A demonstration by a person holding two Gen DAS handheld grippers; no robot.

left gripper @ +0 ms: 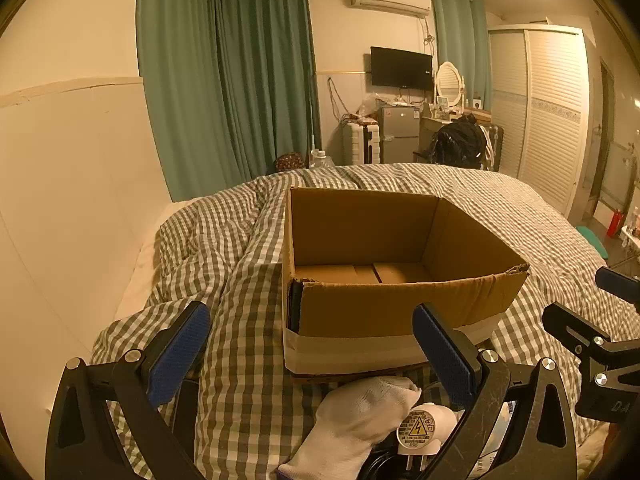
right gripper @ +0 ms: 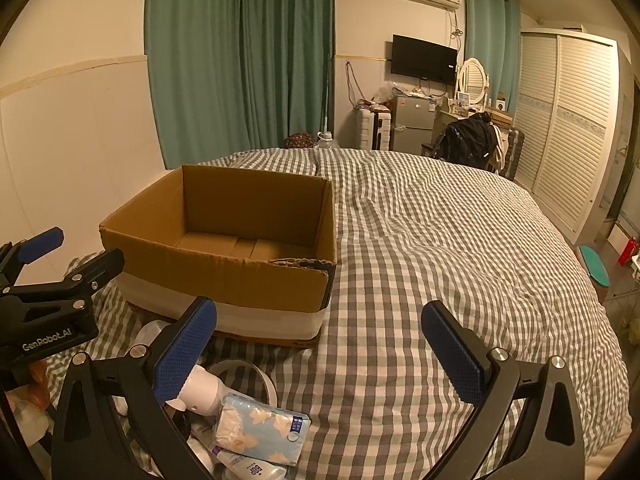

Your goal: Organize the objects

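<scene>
- Where the checked bed cover (right gripper: 420,240) lies, one brown cardboard box (right gripper: 224,240) sits on top, open, with white tape around its bottom.
- The box is a square shape with rough torn edges, and nothing shows inside it.
- Just in front of the box is a small pile: one soft white sock (left gripper: 360,412), one white plug (left gripper: 420,432), one blue tissue pack (right gripper: 260,432) with a puffy pattern, and one white bottle (right gripper: 248,470).
- The left gripper (left gripper: 312,356) hangs over the pile near the box, its two blue bumpy fingers spread wide, holding nothing.
- The right gripper (right gripper: 320,352) hangs beside the box over the cover, fingers spread wide too, empty.
</scene>
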